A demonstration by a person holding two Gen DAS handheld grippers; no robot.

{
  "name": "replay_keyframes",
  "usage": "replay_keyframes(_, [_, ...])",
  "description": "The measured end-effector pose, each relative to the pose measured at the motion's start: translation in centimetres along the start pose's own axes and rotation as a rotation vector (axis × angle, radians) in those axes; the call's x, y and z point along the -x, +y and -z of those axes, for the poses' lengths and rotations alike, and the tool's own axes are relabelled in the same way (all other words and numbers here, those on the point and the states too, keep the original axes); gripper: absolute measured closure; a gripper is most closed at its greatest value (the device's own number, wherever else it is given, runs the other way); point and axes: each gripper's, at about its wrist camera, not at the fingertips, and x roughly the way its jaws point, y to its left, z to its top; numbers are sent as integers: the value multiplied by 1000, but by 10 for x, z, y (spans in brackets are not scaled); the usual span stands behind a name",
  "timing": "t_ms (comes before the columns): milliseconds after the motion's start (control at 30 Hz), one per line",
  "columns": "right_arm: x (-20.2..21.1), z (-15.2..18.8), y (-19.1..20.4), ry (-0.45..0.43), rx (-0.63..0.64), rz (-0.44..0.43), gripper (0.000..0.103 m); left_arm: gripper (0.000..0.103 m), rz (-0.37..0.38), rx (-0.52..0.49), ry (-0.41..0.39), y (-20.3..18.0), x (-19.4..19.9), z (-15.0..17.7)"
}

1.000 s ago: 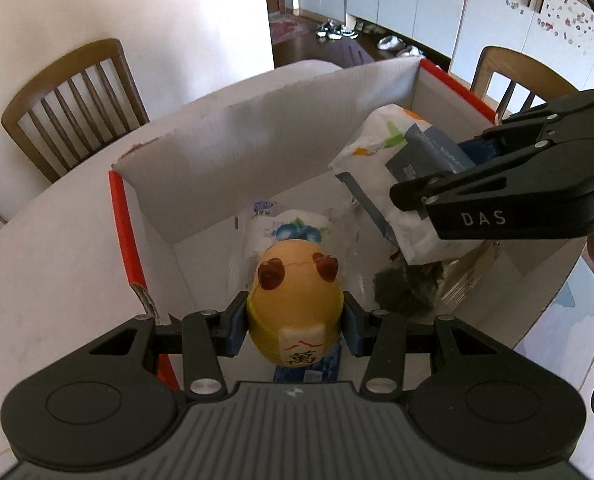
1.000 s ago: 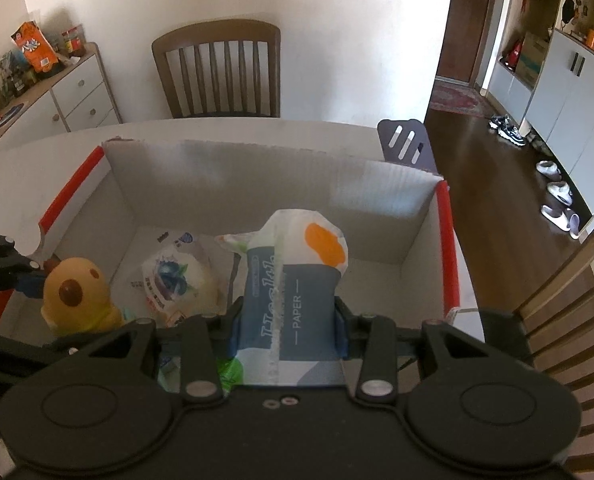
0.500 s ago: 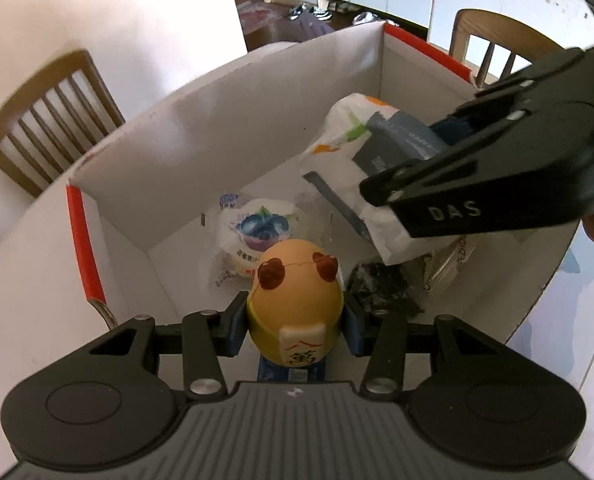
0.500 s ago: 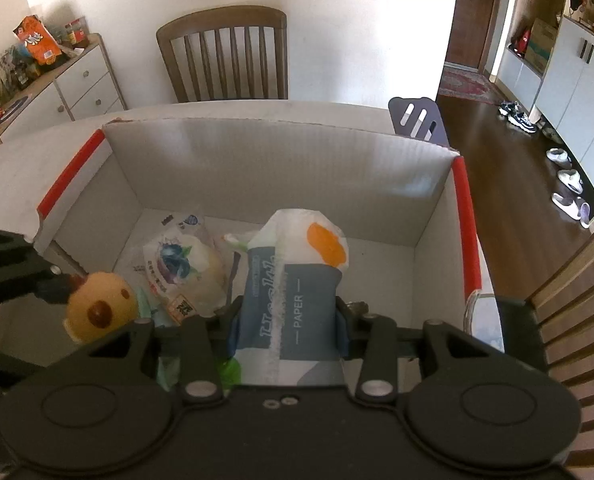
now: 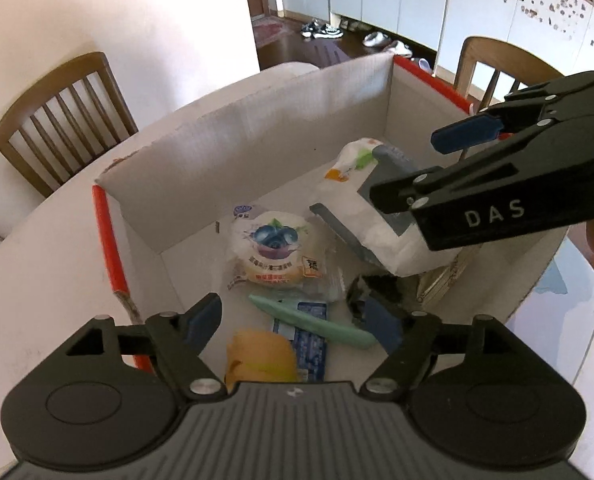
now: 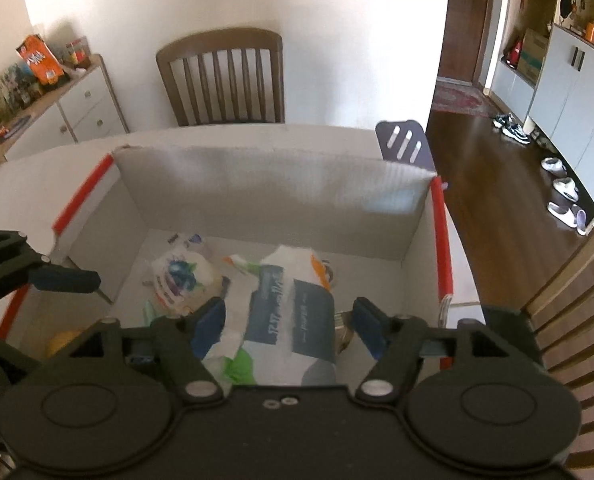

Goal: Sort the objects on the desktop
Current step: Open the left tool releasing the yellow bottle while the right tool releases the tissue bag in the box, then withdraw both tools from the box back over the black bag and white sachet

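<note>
Dining room, white table (image 5: 37, 280) w/ wooden chairs around, open white cardboard box (image 5: 257, 152) w/ red edge strips sitting on it

Both grippers hovering over box, pointing down into it. Left gripper (image 5: 297, 320): jaws opening, now wide, pads clear of yellow toy (image 5: 261, 354) lying low btwn them on box floor, partly hidden by gripper body. Right gripper (image 6: 289, 320): jaws opening too, tissue pack (image 6: 293, 312) btwn pads but not pinched, resting tilted in box, far end leaning toward back wall

Also in box: blueberry snack bag (image 5: 275, 248), pale green tool (image 5: 313, 324) across a blue packet (image 5: 311, 344), dark crumpled bit by tissue pack

Judgement: drop step about done for both items, next = lift clear & fetch more

Risks:
- lifting out before jaws fully clear → pad snags tissue wrap, drags pack back up
- toy looks round-bodied, may roll under left fingers (image 5: 203, 316), get nudged on exit
- grippers close together over box; careless retreat → bump each other or catch box wall, shift box on table
</note>
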Motion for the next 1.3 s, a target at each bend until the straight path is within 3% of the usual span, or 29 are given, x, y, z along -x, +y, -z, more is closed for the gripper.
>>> replay_keyframes(900, [85, 7, 27, -123, 36, -49, 29, 22, 26, 68, -180, -2, 102, 29])
replay_keyframes(1300, [118, 20, 64, -176, 42, -70, 29, 22, 57, 113, -218, 16, 142, 68])
